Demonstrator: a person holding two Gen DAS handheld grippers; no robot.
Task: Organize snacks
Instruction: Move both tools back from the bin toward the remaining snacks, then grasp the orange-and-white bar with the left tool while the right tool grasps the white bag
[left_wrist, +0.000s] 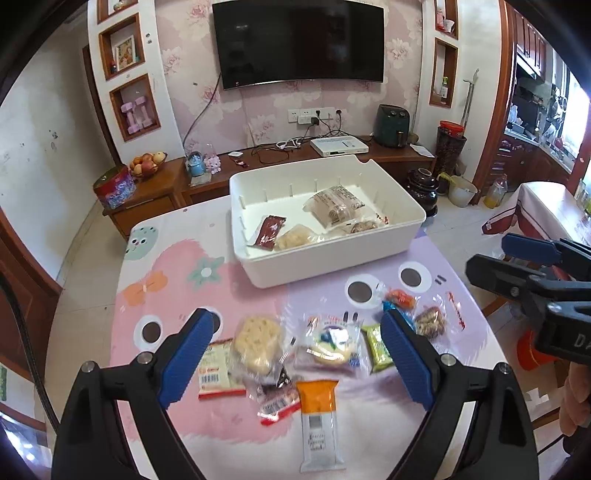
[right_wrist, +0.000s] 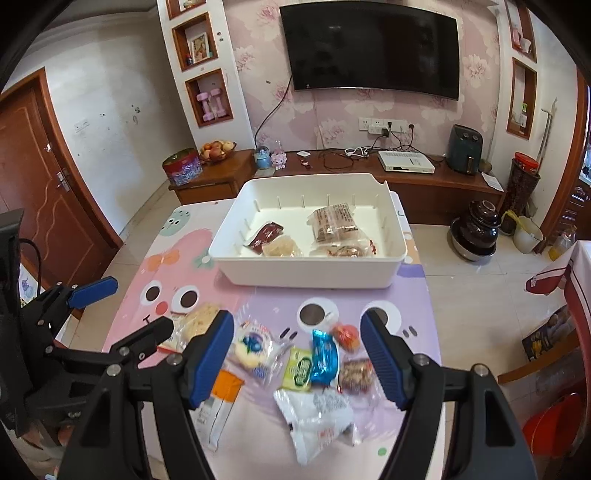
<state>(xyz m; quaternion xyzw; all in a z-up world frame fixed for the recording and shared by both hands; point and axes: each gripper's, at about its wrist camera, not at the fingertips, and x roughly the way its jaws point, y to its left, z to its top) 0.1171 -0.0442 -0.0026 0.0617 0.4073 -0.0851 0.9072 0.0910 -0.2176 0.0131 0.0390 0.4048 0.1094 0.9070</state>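
Cartoon-printed pink and lilac bench (left_wrist: 177, 258) carries a white plastic bin (left_wrist: 332, 258) already holding 4 wrapped snacks. Loose snack packets (right_wrist: 295, 369) wait nearer, so both hand-held grippers, left (left_wrist: 295, 354) and right (right_wrist: 297, 358), hover wide and empty.

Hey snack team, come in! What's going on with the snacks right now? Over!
Left gripper open, right gripper open, both empty above loose snacks. White bin holds a few packets. Nothing blocking the way.
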